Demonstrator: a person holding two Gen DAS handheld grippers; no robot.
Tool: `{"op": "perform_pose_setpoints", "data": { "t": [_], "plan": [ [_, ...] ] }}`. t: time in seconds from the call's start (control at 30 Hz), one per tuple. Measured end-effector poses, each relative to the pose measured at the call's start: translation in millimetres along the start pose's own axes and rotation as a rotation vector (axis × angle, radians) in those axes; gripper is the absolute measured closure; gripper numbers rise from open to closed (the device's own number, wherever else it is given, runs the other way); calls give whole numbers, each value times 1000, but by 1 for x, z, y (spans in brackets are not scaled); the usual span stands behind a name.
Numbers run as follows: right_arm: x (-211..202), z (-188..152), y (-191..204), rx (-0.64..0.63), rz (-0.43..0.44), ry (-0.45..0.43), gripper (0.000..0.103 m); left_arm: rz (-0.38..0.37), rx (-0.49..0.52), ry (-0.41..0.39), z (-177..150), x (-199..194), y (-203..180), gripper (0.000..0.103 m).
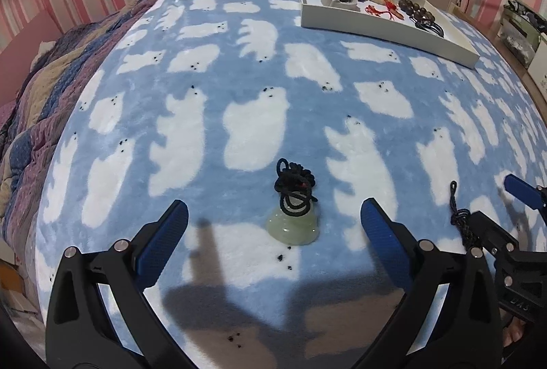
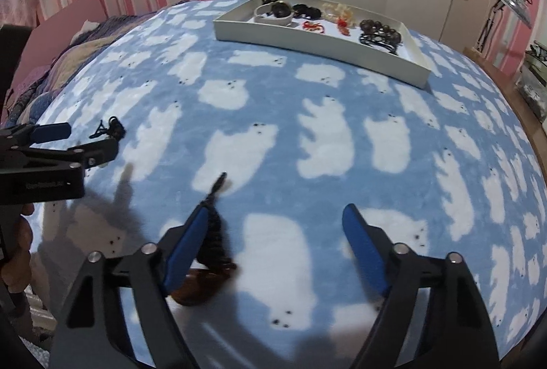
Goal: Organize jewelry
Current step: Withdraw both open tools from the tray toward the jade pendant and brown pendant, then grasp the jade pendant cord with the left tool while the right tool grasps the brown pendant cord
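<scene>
Leftward, my left gripper (image 1: 273, 225) hangs wide open over the bed's bear-print blanket (image 1: 239, 68), the jade pendant (image 1: 293, 227) with its black cord lying untouched between the fingers. On my right gripper (image 2: 275, 225), jaws apart, a dark braided cord (image 2: 215, 225) clings blurrily to the left finger; I cannot tell what it is. Far right, the white tray (image 1: 386, 27) holds small jewelry.

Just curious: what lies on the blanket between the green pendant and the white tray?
Nothing: bare blanket separates the green pendant from the white tray, in the left wrist view.
</scene>
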State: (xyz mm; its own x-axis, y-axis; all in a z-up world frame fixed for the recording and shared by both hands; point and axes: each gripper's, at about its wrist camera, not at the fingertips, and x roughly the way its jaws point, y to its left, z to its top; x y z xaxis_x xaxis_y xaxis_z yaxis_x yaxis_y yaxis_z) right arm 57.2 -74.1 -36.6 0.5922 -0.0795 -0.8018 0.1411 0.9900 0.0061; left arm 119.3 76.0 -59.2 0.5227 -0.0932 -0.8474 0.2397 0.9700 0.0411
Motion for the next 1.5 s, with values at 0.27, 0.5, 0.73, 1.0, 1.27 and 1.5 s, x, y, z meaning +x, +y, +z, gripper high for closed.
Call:
{"op": "perform_pose_setpoints", "data": {
  "t": [0.27,0.5,0.73,1.0,1.27,1.5],
  "plan": [
    [4,2,9,-21,52,59,44,-34,8,14,4,2,3,9],
    [12,5,11,-23,91,94,79,-38,31,42,4,9,-1,27],
    [17,14,10,-19,126,91,90,-39,30,63,14,14,1,44],
    [20,18,7,-14,142,92,91,-40,29,78,18,17,-1,75],
    [24,26,-1,-3,148,86,91,-26,26,83,20,15,-4,82],
    [22,40,-15,26,149,48,92,-31,20,69,29,10,-12,82]
  ]
}}
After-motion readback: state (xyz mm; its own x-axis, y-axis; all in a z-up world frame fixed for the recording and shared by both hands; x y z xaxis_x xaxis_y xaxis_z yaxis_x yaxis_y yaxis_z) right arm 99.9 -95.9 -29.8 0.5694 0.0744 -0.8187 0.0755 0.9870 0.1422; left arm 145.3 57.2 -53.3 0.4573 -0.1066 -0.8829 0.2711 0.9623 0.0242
